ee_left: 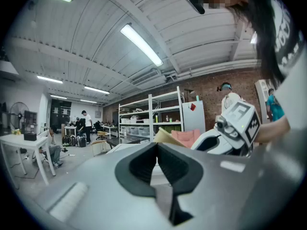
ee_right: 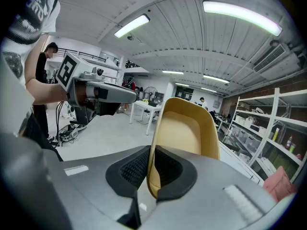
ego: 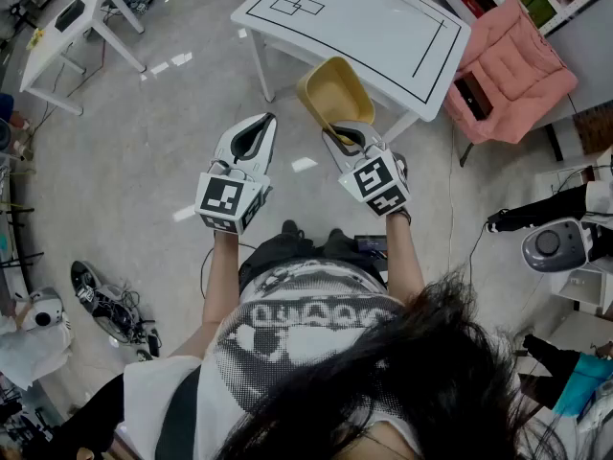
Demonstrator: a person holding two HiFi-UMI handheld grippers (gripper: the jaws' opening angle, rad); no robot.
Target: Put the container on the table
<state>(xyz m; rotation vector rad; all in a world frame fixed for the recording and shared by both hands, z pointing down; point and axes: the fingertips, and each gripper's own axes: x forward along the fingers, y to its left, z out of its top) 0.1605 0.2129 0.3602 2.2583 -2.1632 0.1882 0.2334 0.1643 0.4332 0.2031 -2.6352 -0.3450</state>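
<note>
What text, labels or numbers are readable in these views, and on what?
No text reads cleanly.
Shirt: large printed letters, warped, not readable.
Cube on left gripper, cube on right gripper: black-and-white square patterns only, no words.
Table: black outlined rectangles, no writing.
Container: no label visible.

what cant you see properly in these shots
Head view: container's near rim, covered by the right tool gripping it.
Left gripper view: most of the container, behind the left tool's own body.
Head view: table's far side, cut by the top edge.
</note>
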